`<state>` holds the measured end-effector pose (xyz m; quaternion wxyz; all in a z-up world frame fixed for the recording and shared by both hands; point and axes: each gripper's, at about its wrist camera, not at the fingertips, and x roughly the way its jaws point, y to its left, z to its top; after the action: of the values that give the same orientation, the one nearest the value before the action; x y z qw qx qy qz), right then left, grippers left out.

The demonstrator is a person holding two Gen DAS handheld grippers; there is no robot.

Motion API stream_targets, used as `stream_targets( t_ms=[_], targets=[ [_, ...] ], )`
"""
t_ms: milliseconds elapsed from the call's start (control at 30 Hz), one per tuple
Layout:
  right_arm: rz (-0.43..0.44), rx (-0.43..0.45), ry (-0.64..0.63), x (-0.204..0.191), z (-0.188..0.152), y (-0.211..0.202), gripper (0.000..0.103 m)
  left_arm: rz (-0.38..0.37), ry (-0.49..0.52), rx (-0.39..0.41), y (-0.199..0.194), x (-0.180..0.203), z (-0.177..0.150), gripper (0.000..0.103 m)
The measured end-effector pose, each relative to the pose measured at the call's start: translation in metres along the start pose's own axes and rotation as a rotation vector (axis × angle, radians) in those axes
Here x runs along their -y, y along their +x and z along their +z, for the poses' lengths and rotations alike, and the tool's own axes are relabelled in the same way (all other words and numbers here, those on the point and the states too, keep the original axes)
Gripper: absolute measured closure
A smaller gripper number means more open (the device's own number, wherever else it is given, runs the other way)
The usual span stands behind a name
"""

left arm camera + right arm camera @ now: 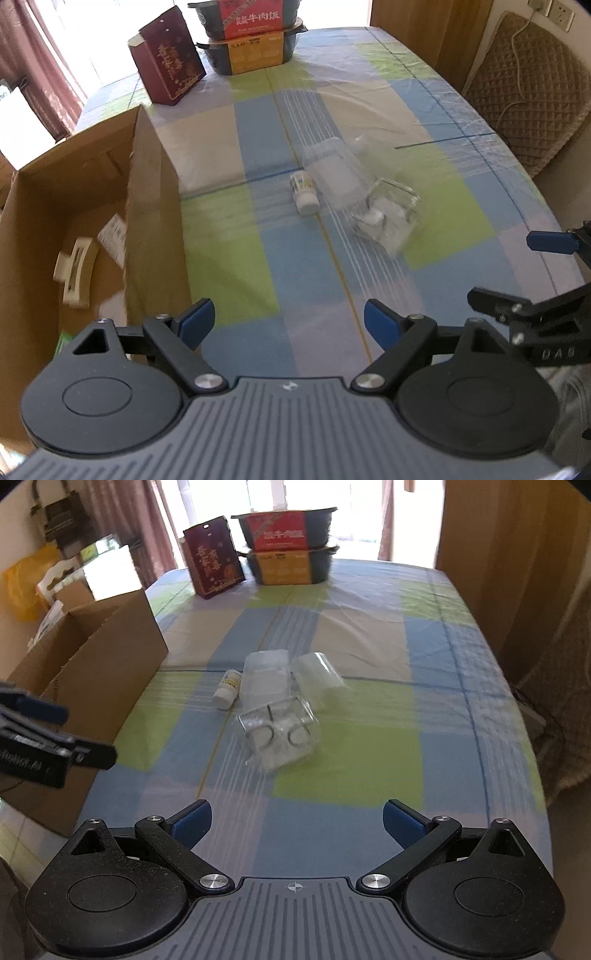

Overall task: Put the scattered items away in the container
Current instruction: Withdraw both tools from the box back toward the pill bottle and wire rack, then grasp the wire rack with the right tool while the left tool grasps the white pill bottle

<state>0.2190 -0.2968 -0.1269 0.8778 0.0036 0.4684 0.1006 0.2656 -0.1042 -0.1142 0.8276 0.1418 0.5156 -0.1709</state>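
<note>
The left gripper (289, 325) hangs low over the near part of the table with its blue-padded fingers (197, 321) spread wide and nothing between them; its left finger sits just beside the wall of the open brown cardboard box (155, 206) that stands on the table's left side. The right gripper (297, 825) is likewise splayed apart and empty, hovering above the checked blue, green and lilac tablecloth (369, 760) under its clear plastic cover. Ahead of both, near the middle of the table, the scattered items lie in a tight cluster: a small white plastic bottle (228, 689) on its side, a clear rectangular plastic case (265, 681) just beside it, a clear plastic cup (320, 676) tipped over to the right, and nearest the grippers a transparent square box (277, 731) (ring-like shapes show through its wall, too blurred to identify). Inside the cardboard box, a cream hair claw clip (75, 271) and a white printed card (112, 236) lie on the bottom. At the far end stand a maroon gift box (168, 61) and two stacked black meal tubs (255, 35).
</note>
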Motion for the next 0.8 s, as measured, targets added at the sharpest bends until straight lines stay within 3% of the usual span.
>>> stream_targets(
  t_ms=[333,733,767,800],
  targets=[
    [0.058,-0.029,-0.102,0.002,0.028,0.077,0.000,0.001,0.025,-0.055,0.060,-0.014,0.047,0.017],
    [0.040,0.016,-0.188,-0.009,0.038,0.121,0.001,0.001,-0.004,-0.088,0.096,-0.027,0.060,0.018],
    [0.039,0.011,-0.193,-0.009,0.038,0.123,0.024,0.001,-0.005,-0.091,0.098,-0.027,0.060,0.017],
    [0.039,0.005,-0.197,-0.009,0.038,0.125,0.031,0.001,-0.006,-0.093,0.100,-0.027,0.060,0.018]
  ],
)
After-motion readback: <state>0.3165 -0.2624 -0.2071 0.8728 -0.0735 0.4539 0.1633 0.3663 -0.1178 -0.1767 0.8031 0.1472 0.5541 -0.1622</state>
